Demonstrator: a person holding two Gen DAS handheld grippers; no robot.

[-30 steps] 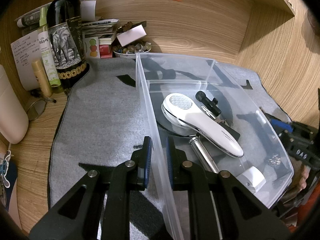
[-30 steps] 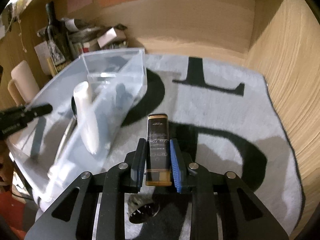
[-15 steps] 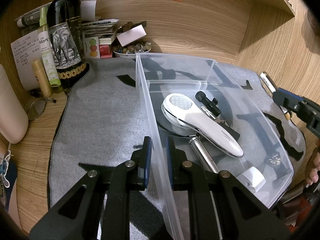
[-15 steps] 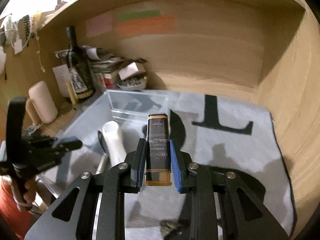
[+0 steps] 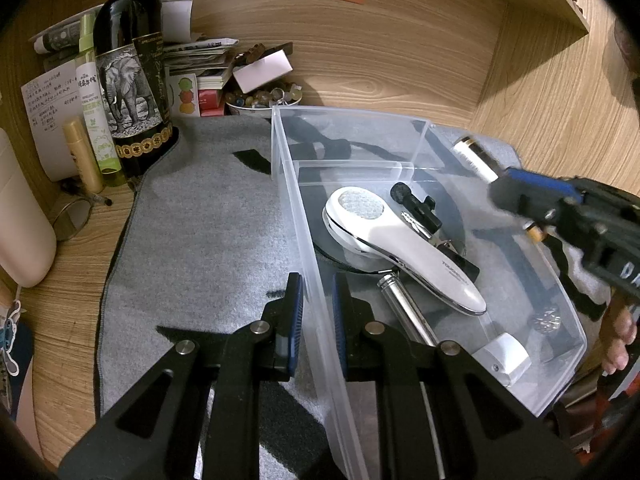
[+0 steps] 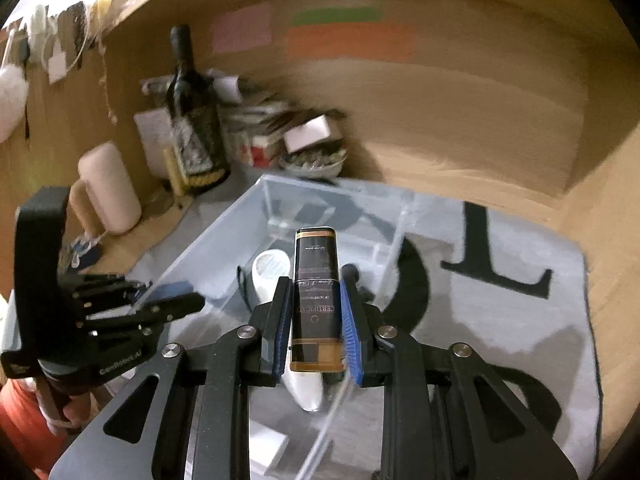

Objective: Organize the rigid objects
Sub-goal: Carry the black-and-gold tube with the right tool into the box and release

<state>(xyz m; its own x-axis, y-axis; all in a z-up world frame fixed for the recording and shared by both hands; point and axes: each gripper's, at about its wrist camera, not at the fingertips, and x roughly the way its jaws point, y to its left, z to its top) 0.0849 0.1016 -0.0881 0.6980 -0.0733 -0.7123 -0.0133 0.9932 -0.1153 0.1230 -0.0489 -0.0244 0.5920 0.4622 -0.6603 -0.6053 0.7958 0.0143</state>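
My left gripper [image 5: 318, 310] is shut on the left wall of a clear plastic bin [image 5: 288, 184] that sits on the grey mat. Inside the bin lie a white handheld device [image 5: 400, 248], a small black tool [image 5: 416, 208], a metal cylinder [image 5: 404, 312] and a white cap piece [image 5: 504, 354]. My right gripper [image 6: 315, 292] is shut on a flat black-and-gold bottle [image 6: 315, 256] and holds it in the air over the bin's right side. In the left wrist view the black-and-gold bottle's gold end [image 5: 474, 156] sticks out above the bin's right wall.
A wine bottle [image 5: 132, 72], a green spray bottle [image 5: 96, 112], a beige tube [image 5: 82, 156], glasses [image 5: 72, 216] and a bowl of stones [image 5: 264, 98] crowd the back left. Wooden walls close the back and right. The grey mat [image 5: 208, 240] carries black letters.
My right gripper has risen with the black-and-gold bottle and swung left, from above the mat to over the bin. The left gripper has kept its hold on the bin wall.
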